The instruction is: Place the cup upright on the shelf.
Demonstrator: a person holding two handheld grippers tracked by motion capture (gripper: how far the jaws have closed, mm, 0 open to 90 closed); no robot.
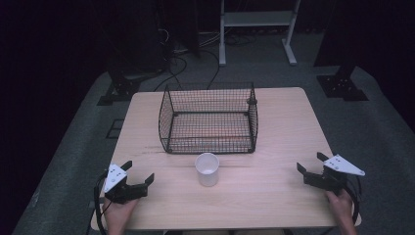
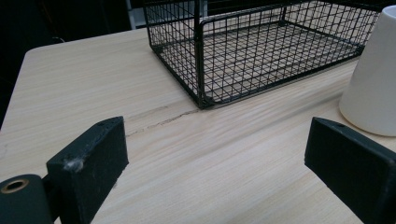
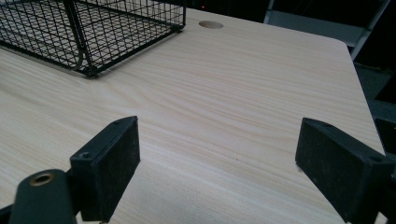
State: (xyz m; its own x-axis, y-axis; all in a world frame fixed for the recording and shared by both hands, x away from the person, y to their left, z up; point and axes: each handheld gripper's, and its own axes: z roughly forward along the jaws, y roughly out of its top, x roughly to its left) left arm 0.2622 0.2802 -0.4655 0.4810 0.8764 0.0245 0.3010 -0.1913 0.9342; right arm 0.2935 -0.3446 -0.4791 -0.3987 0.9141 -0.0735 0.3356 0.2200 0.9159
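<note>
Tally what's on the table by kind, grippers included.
Black wire mesh basket: 1
White tapered plastic cup: 1
Handheld black two-jaw grippers: 2, left gripper and right gripper, both with jaws spread wide
Total: 4

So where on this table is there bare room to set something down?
Bare wood runs right of the wire basket to the table edge, and left of it too. Near edge between the left gripper and right gripper is free beside the white cup. Tightest: cup to basket.
</note>
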